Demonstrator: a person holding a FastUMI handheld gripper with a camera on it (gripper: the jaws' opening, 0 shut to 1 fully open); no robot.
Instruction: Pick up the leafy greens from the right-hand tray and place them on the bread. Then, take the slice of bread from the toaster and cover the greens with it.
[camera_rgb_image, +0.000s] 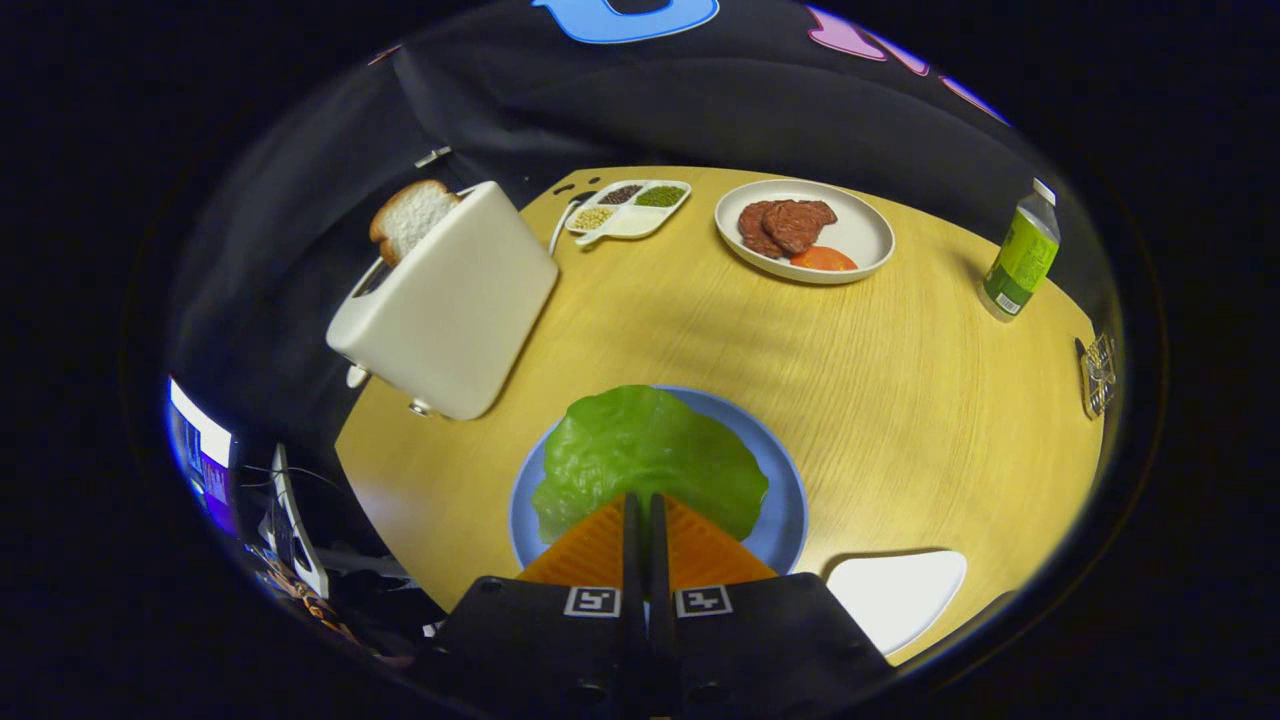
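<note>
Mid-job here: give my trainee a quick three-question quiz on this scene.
1. True or false: the gripper has its fingers closed together, holding nothing.
2. Where is the bread slice? A) on the blue plate B) sticking up from the toaster C) on the white plate
3. Fill in: the leafy greens lie on the ____ plate.

Key: 1 true; 2 B; 3 blue.

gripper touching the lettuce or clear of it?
Cannot tell. In the gripper view the gripper is shut, its tips overlapping the lettuce on the blue plate; neither contact nor gap shows.
</note>
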